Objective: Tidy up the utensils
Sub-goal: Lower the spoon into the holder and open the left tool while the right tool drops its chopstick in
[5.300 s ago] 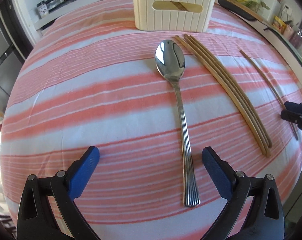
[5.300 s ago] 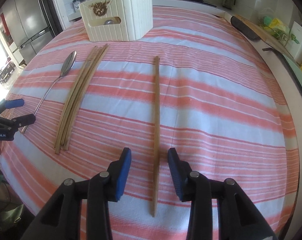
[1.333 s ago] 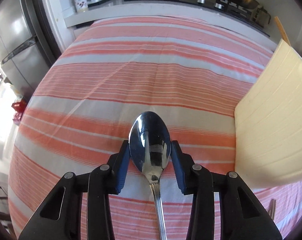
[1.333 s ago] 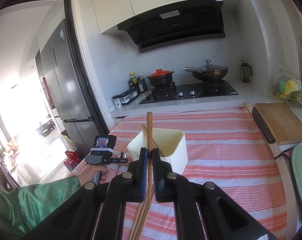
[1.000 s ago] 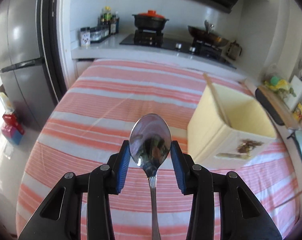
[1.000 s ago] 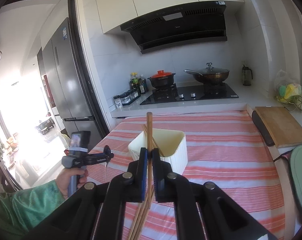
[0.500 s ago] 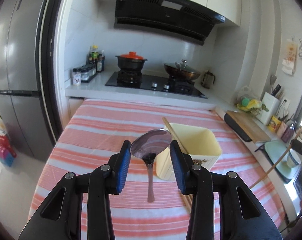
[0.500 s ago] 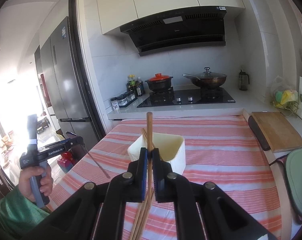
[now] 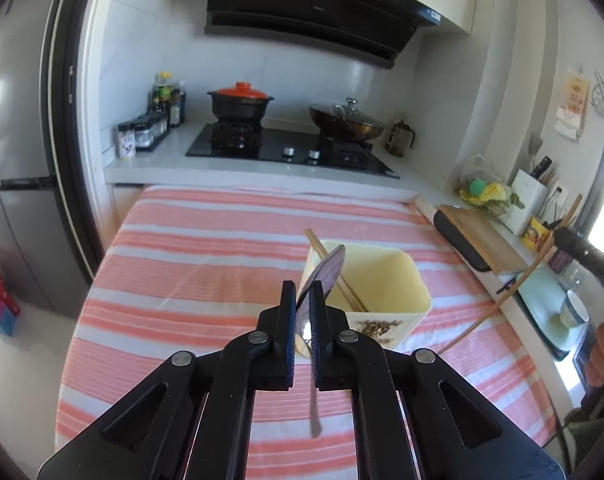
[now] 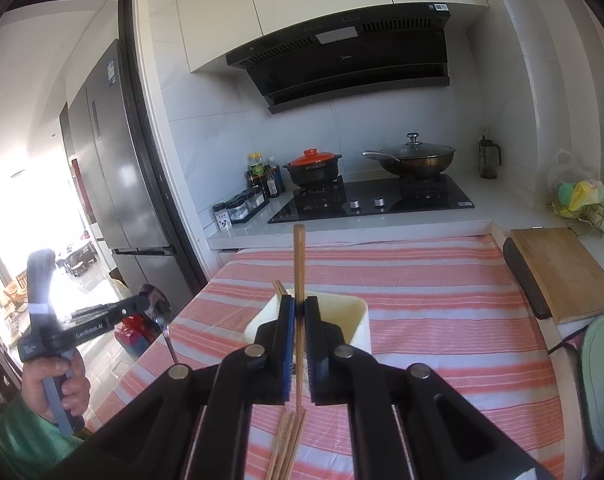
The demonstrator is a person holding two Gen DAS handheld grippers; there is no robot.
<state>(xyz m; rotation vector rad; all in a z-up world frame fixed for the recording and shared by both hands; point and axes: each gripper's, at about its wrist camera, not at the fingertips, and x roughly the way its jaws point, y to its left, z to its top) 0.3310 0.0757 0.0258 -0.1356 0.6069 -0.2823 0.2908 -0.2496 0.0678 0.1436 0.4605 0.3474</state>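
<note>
My left gripper is shut on a steel spoon, held upright in the air with the bowl up and the handle hanging down. It also shows in the right wrist view. My right gripper is shut on a single wooden chopstick, held upright above the table. The cream utensil box stands on the striped cloth with a pair of chopsticks leaning inside it. A bundle of chopsticks lies on the cloth below my right gripper.
The table with the pink striped cloth butts against a counter with a hob, a red-lidded pot and a wok. A cutting board lies at the right. A fridge stands at the left.
My left gripper has closed tight on the spoon and turned it edge-on, moving nearer the box. My right gripper still holds the chopstick upright, hardly moved.
</note>
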